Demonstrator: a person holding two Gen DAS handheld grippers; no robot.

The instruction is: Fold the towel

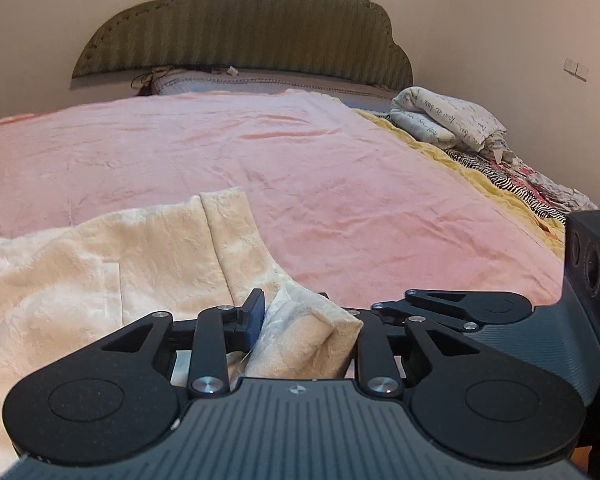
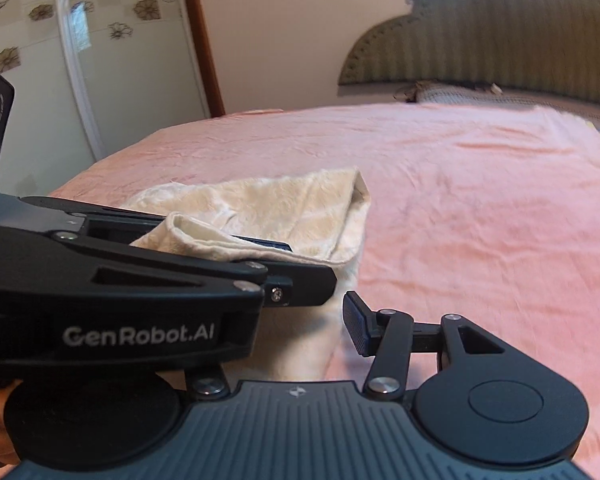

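Fold partly done, judged from lay of cloth. Cream plush towel (image 1: 100, 272) lies on pink blanket (image 1: 300, 168), ahead and to left of L gripper (image 1: 300, 316); in L wrist view a narrow strip is already turned over along the towel's right edge, so at least one fold line exists. L gripper: jaws closed down on a bunched towel corner, blue pad (image 1: 256, 316) pressed to cloth on left side, right finger hidden behind the fabric; corner held close up to gripper body. R wrist view: R gripper (image 2: 300, 312) sits wide open, nothing between the fingers; right fingertip pad (image 2: 354, 322) clear of cloth, left finger hidden under L tool body, which crosses in front at left. Towel (image 2: 284, 204) ahead-left of R gripper, far corner doubled over, one layer draped toward the tool. Left to do (est.): R grip not yet taken; held corner still to be carried across and laid down; edges not aligned, surface rumpled; final smoothing pending. Folded printed quilt (image 1: 448, 120) far ahead-right of L tool, not involved.
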